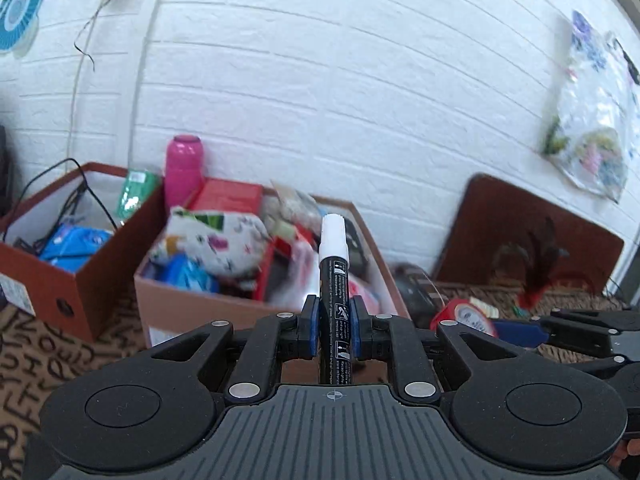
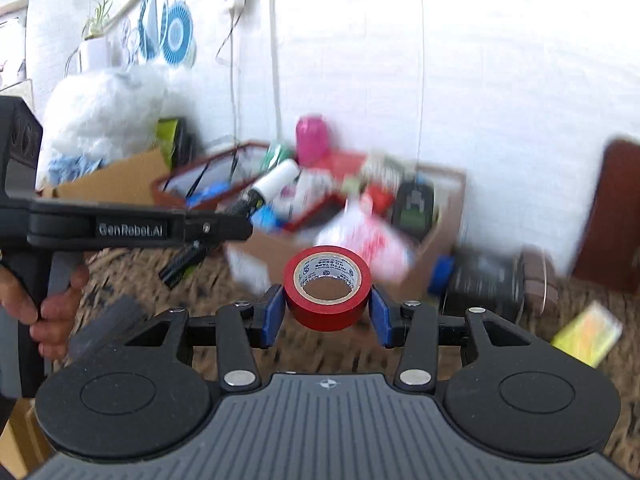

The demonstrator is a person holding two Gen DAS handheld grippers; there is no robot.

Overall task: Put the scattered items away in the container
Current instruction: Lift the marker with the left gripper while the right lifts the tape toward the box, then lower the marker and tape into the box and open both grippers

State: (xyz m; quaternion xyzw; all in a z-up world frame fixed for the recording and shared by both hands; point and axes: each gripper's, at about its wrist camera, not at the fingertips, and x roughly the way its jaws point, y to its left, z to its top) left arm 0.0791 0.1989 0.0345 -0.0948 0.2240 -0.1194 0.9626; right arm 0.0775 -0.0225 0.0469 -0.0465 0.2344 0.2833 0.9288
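Note:
My left gripper (image 1: 334,330) is shut on a black marker with a white cap (image 1: 333,272), held upright in front of a full cardboard box (image 1: 192,304). My right gripper (image 2: 326,312) is shut on a red roll of tape (image 2: 326,300), its blue pads pressing both sides, lifted above the woven mat. In the right wrist view the left gripper (image 2: 224,226) comes in from the left with the marker (image 2: 276,182), a hand (image 2: 36,304) on its grip. The red tape (image 1: 466,316) and the right gripper's fingers (image 1: 520,330) show at the right of the left wrist view.
A second red-brown box (image 1: 60,280) stands left of the full one, a pink bottle (image 1: 183,168) behind them. A dark round tin (image 2: 492,284), a blue item (image 2: 440,274) and a yellow-green packet (image 2: 588,334) lie on the mat. A brown board (image 1: 520,232) leans on the white brick wall.

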